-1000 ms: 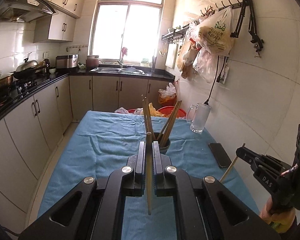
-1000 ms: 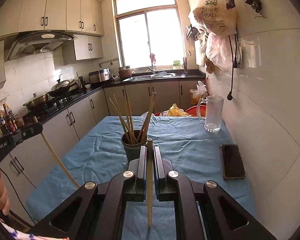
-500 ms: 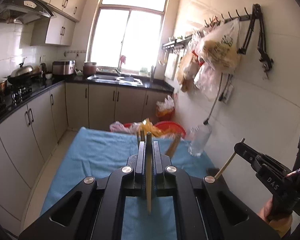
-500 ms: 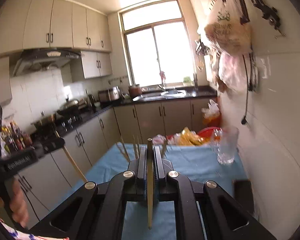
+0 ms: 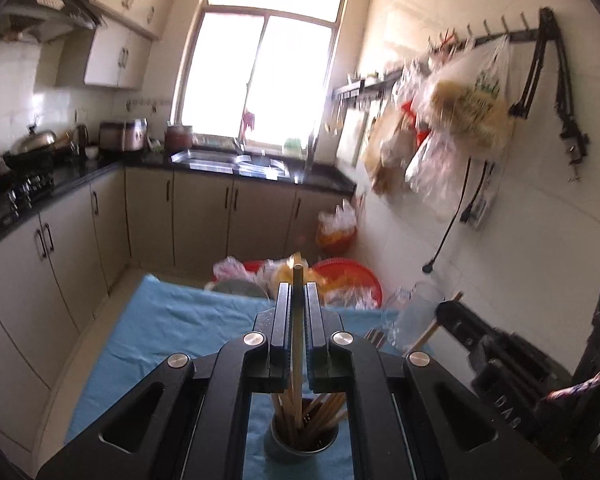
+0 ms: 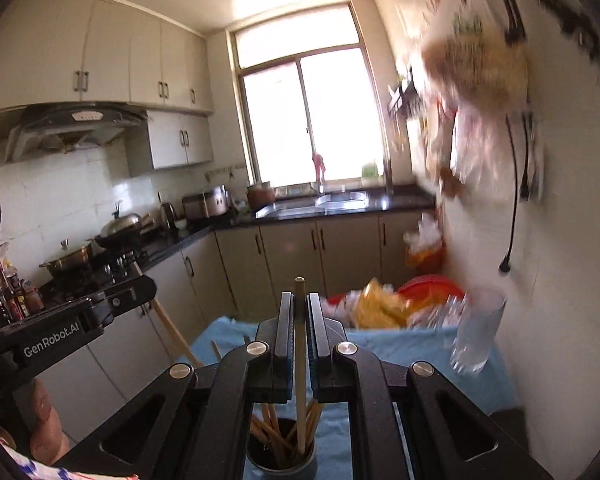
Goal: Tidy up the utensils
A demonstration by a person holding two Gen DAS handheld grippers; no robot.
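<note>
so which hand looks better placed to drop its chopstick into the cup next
Probably either, with a slight edge to the right. Its chopstick is clamped in shut jaws with its lower end already among the sticks at the cup mouth. The left's chopstick hangs over the cup much the same.

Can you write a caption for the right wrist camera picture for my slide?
Right gripper holds one chopstick upright above the cup of chopsticks.

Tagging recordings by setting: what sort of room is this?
A home kitchen, by the look of it: a sink under the window, a range hood over a gas stove with a wok, and cabinets along the wall.
</note>
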